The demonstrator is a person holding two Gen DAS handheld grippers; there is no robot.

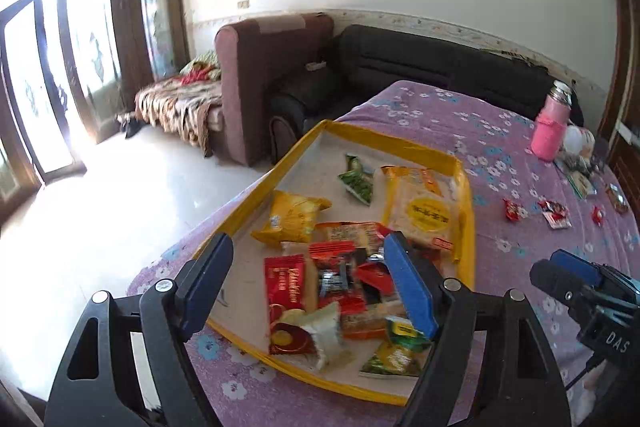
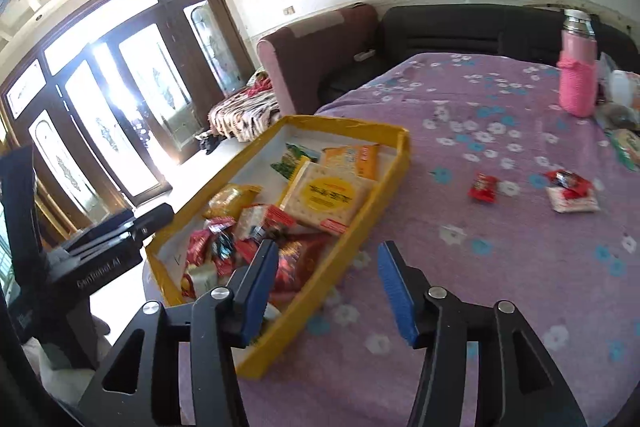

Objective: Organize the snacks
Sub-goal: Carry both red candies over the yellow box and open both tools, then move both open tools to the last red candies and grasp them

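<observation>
A purple flowered cloth covers the counter. On it sits the yellow tray, heaped with snack packets. The left gripper hovers above the tray, jaws apart and empty; the right gripper hangs just right of it, jaws likewise apart. Farther right lie small red packets.

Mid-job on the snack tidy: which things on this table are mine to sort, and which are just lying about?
Part of the job:
yellow tray with its pile of snack packets
small red packets and loose on the purple cloth

Just lying about:
pink flask
clutter beside the flask
sofas behind
</observation>
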